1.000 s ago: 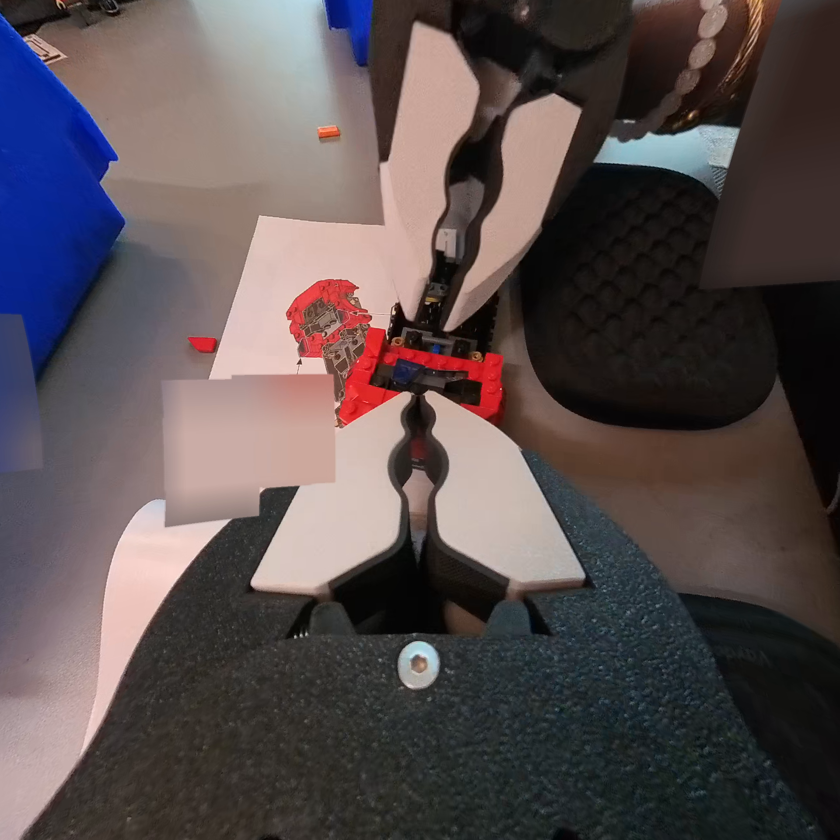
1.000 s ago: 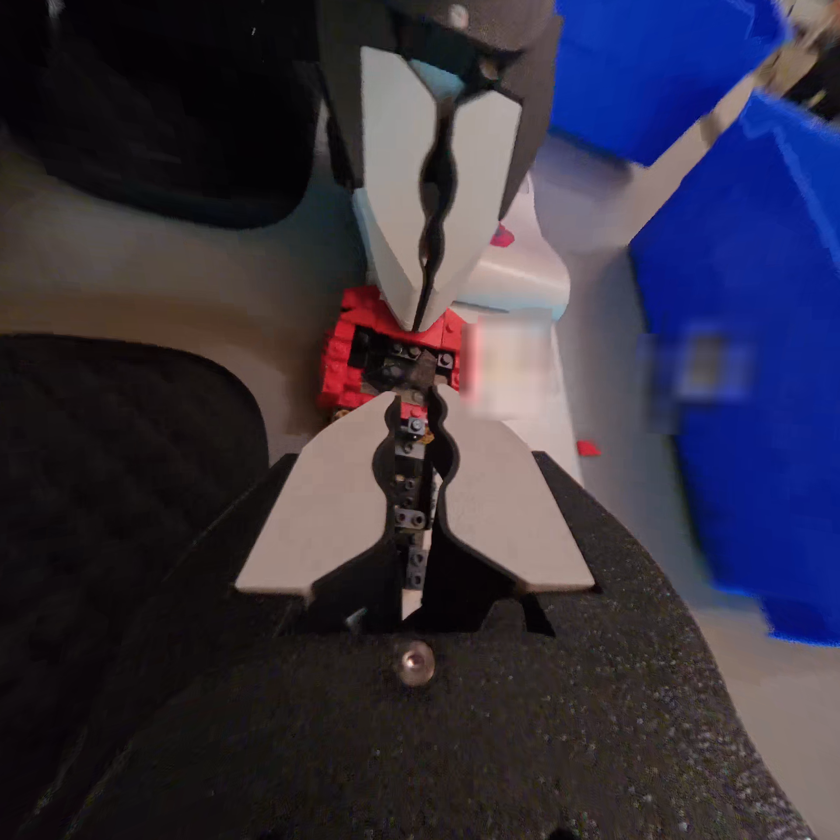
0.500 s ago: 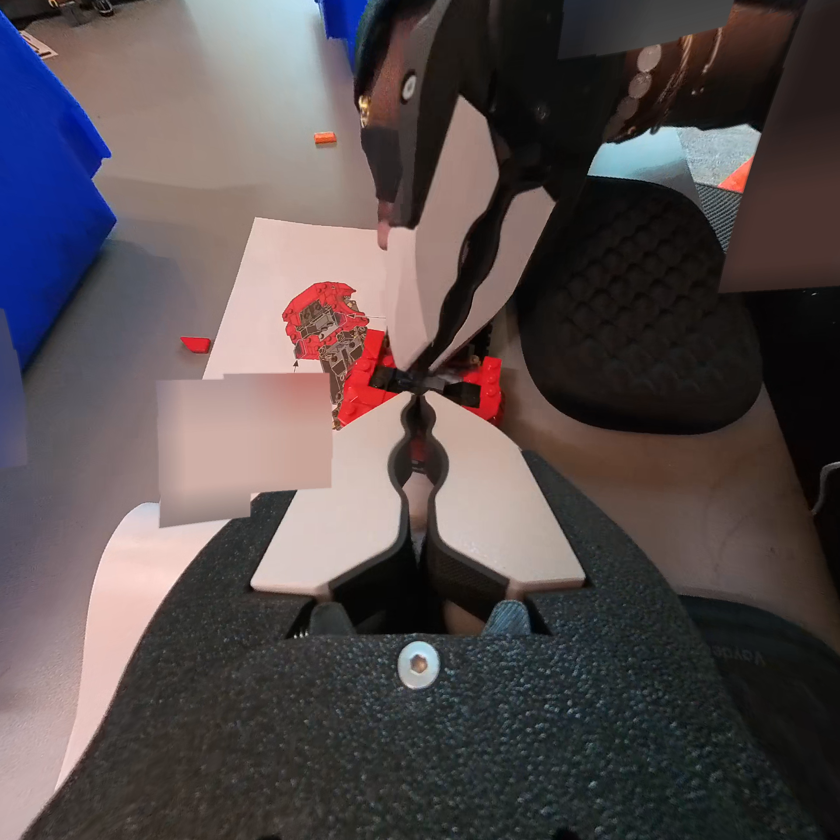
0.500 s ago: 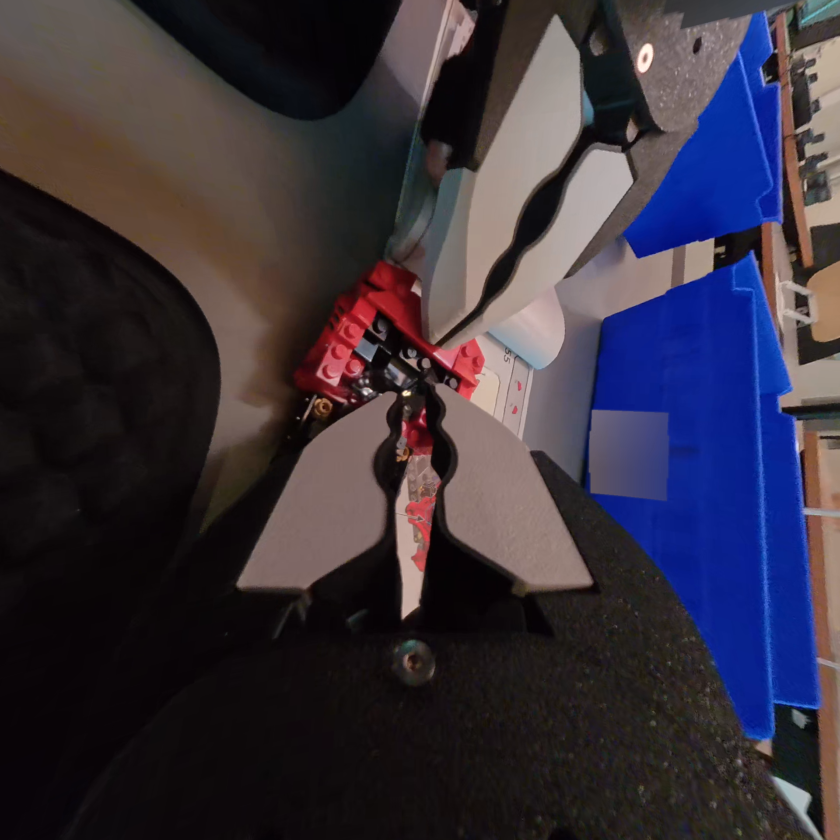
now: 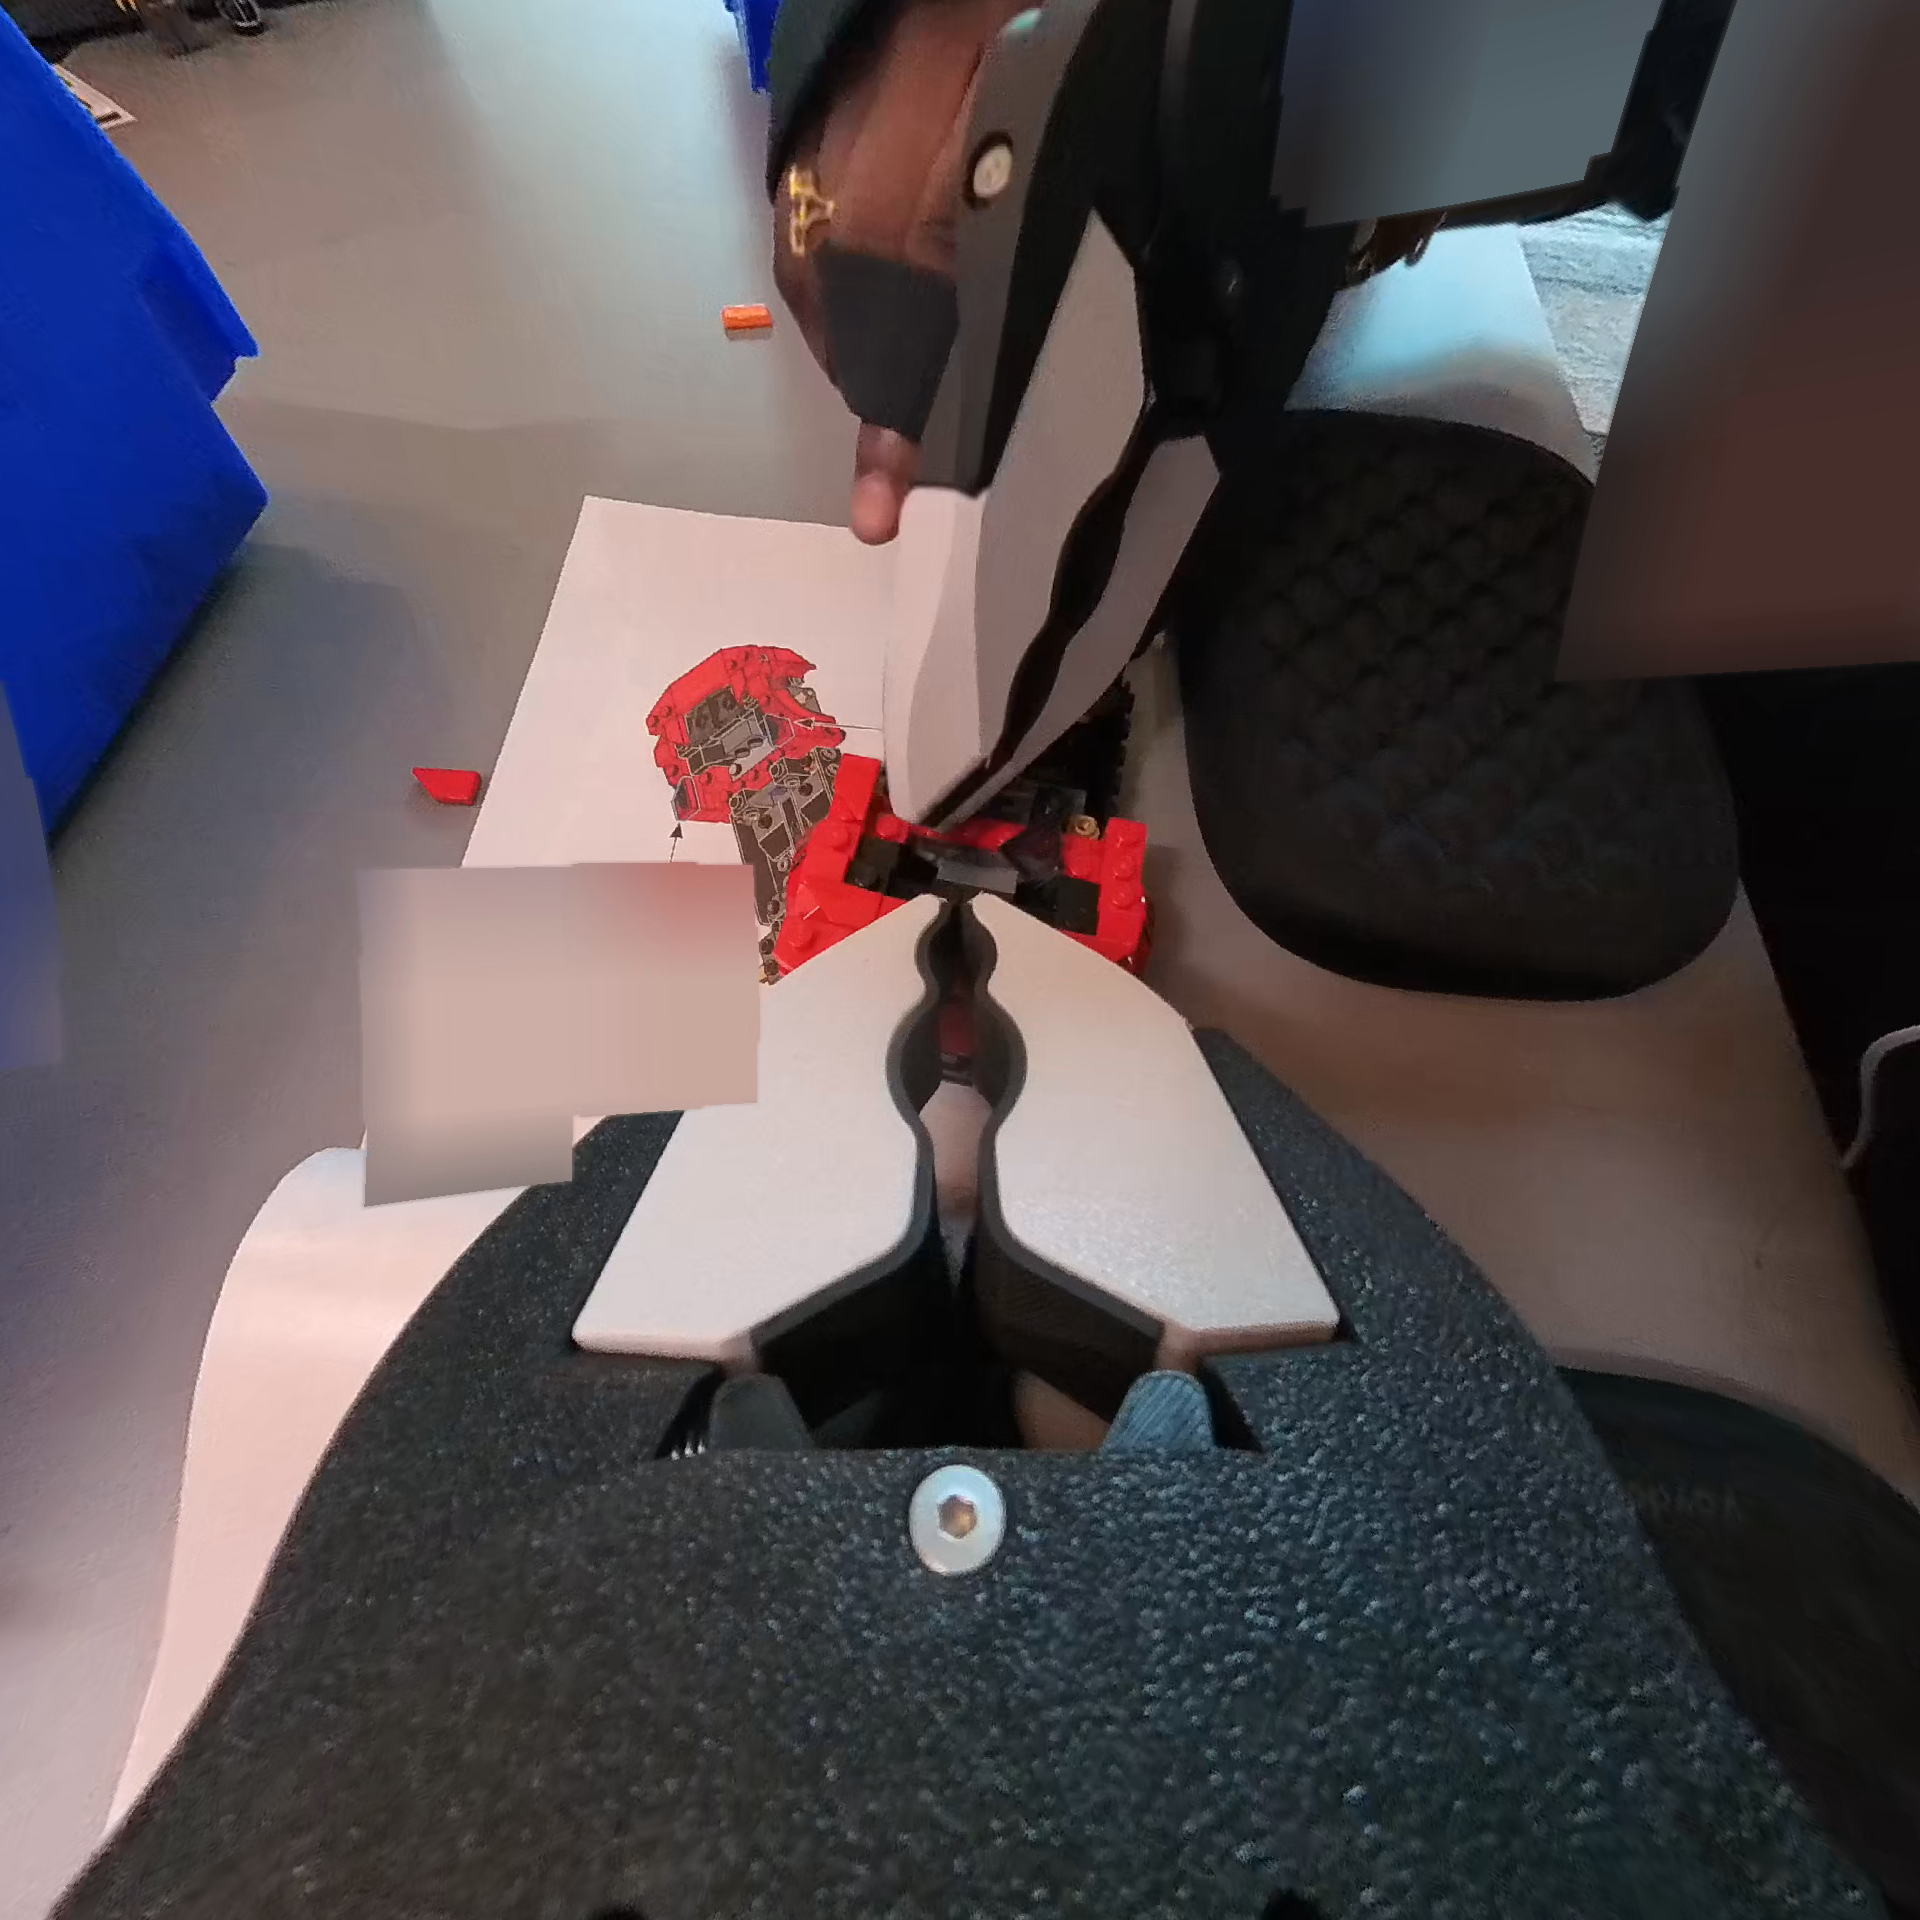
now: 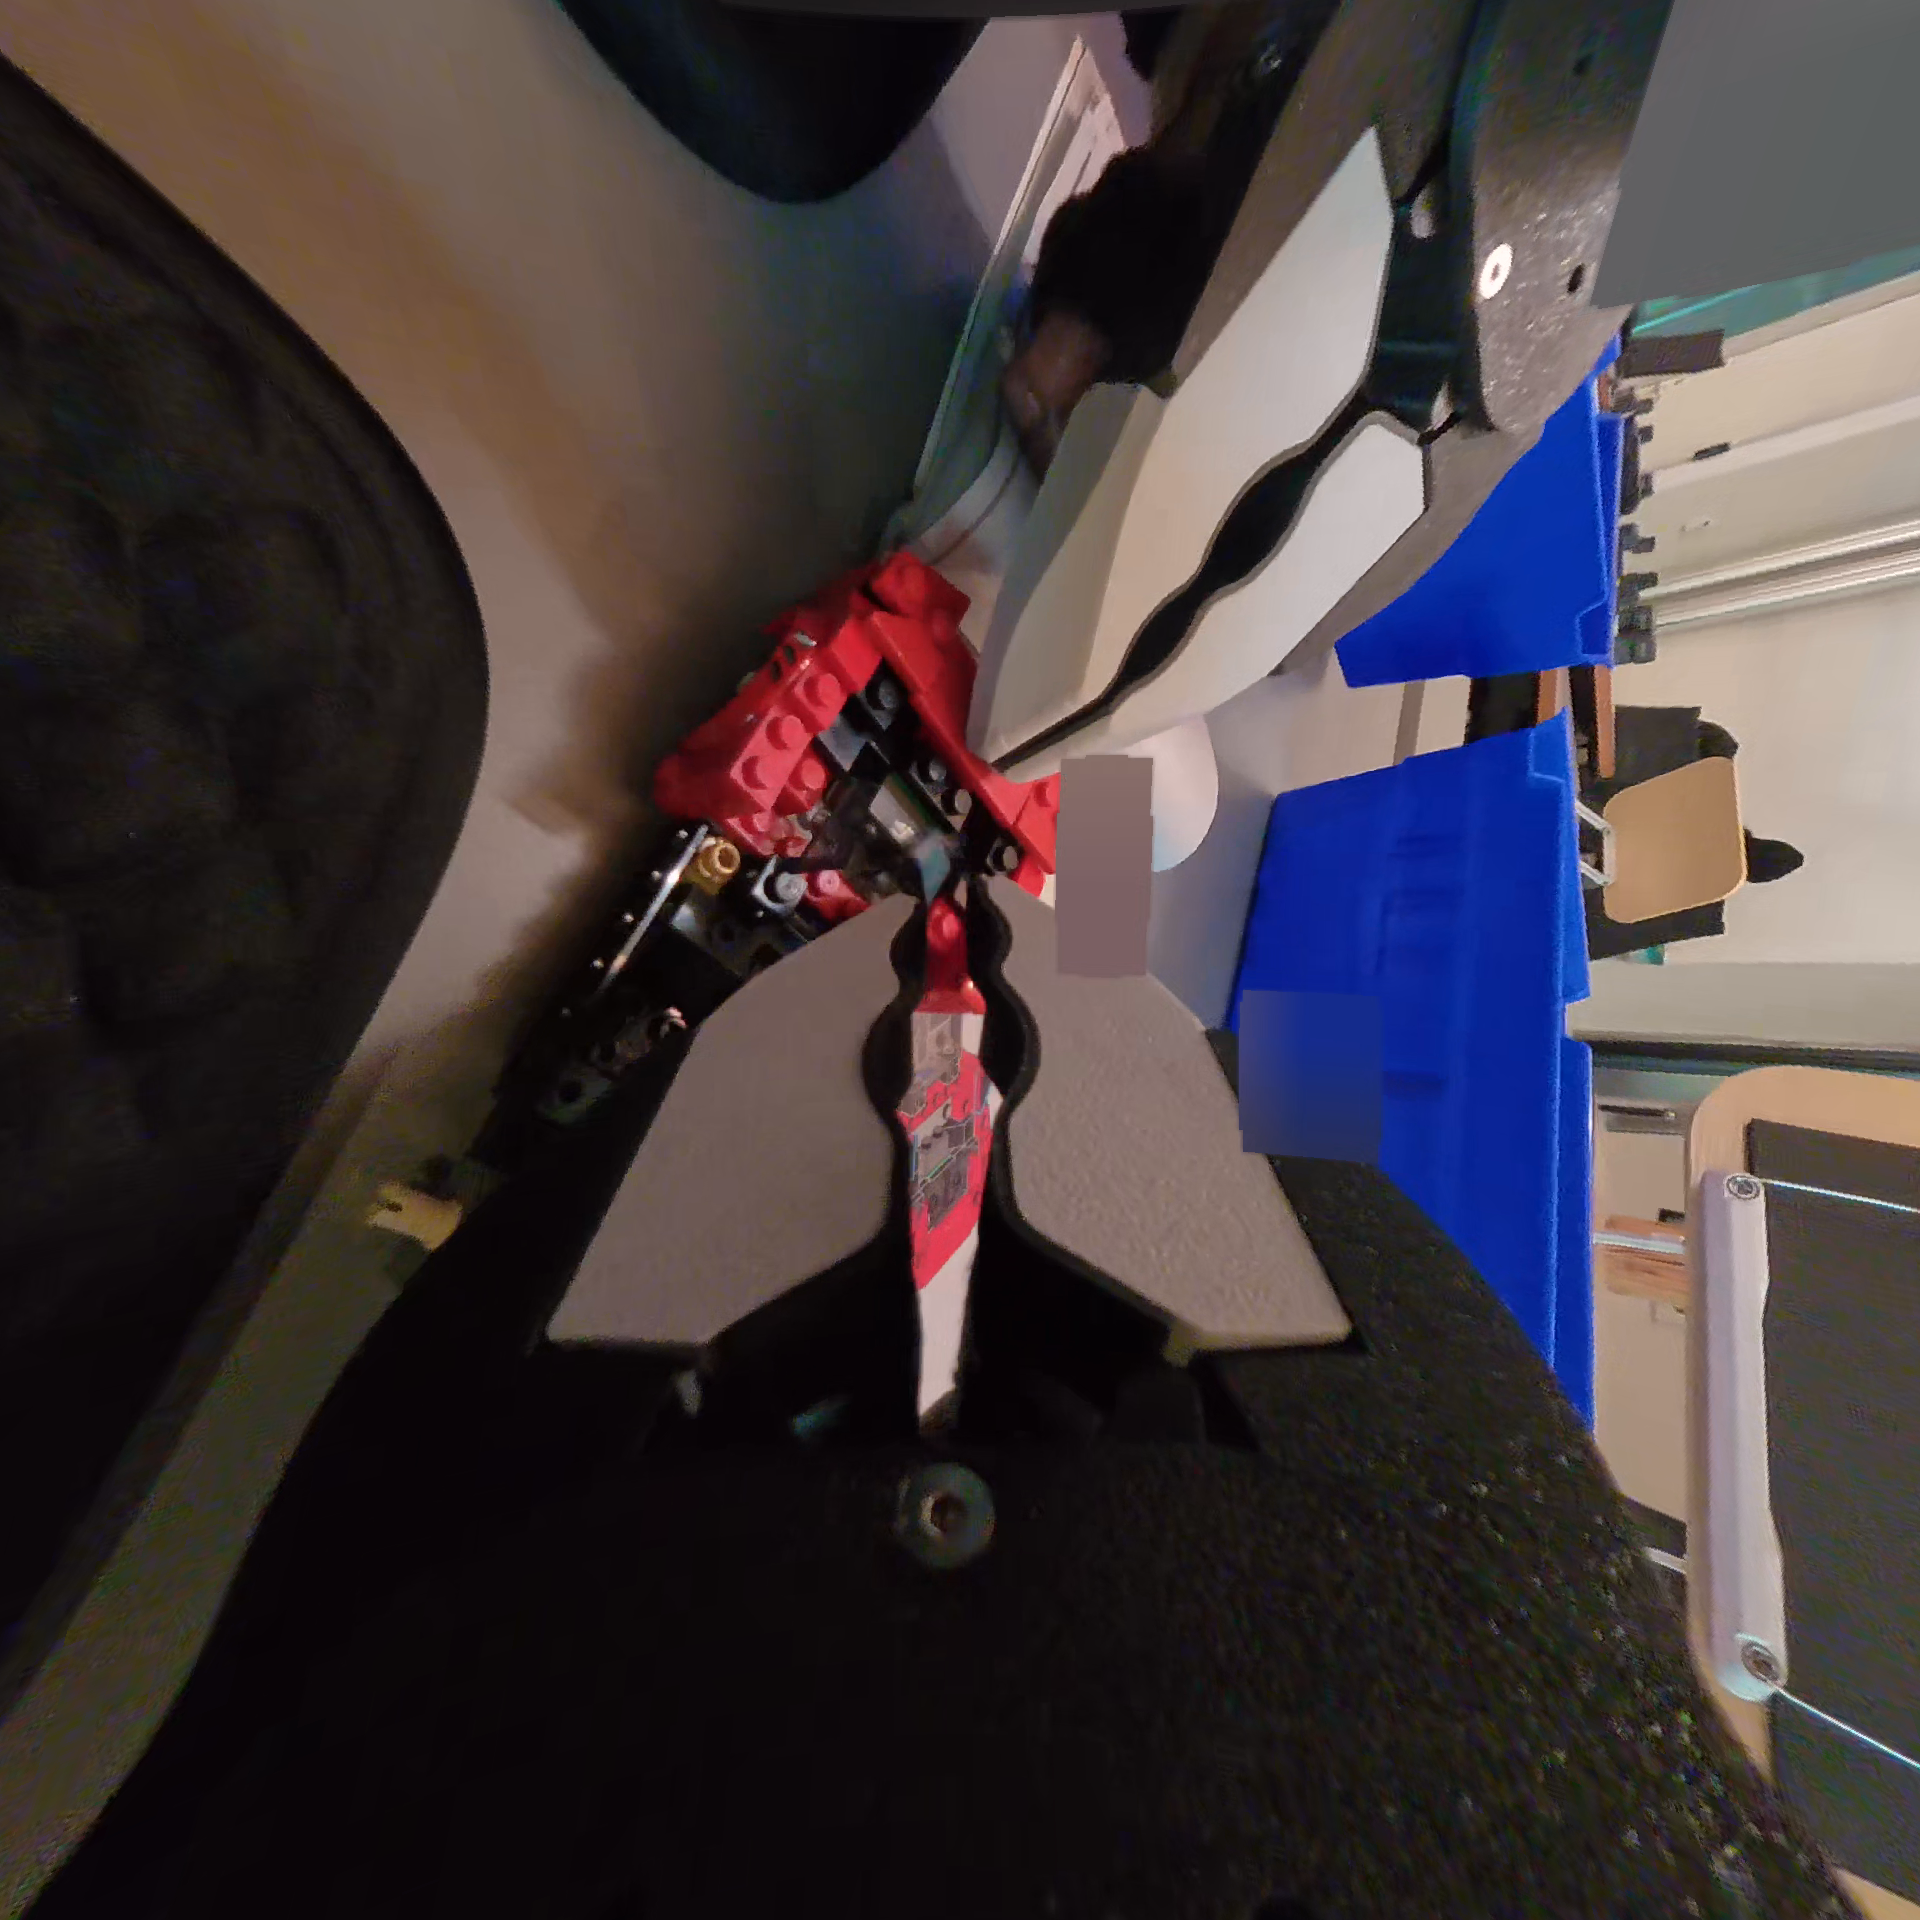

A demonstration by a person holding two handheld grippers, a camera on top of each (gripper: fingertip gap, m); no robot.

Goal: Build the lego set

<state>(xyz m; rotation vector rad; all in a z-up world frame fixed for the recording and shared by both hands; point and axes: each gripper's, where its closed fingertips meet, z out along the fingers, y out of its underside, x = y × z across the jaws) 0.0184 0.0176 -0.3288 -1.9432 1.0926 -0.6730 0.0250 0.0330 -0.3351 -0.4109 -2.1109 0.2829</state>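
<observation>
The red and black lego model (image 5: 1117, 883) lies on the table at the edge of the instruction sheet (image 5: 675, 603). My left gripper (image 5: 951, 912) is shut on the model's near side. My right gripper (image 5: 930, 821) comes down from above with its jaws closed and its tips on the model's top. In the right wrist view the right gripper (image 6: 951, 896) pinches a small red piece (image 6: 945, 940) against the model (image 6: 790, 748). The left gripper (image 6: 995, 756) shows beyond it, closed on the model's far red edge.
A black quilted pad (image 5: 1455, 707) lies right of the model. Blue bins (image 5: 94, 416) stand at the left. A loose red piece (image 5: 447, 784) and an orange piece (image 5: 748, 319) lie on the table. A small cream piece (image 6: 410, 1210) lies near the model's black end.
My right gripper has rolled onto its side and moved its tips from the model's far black end to its red top. The left gripper holds still.
</observation>
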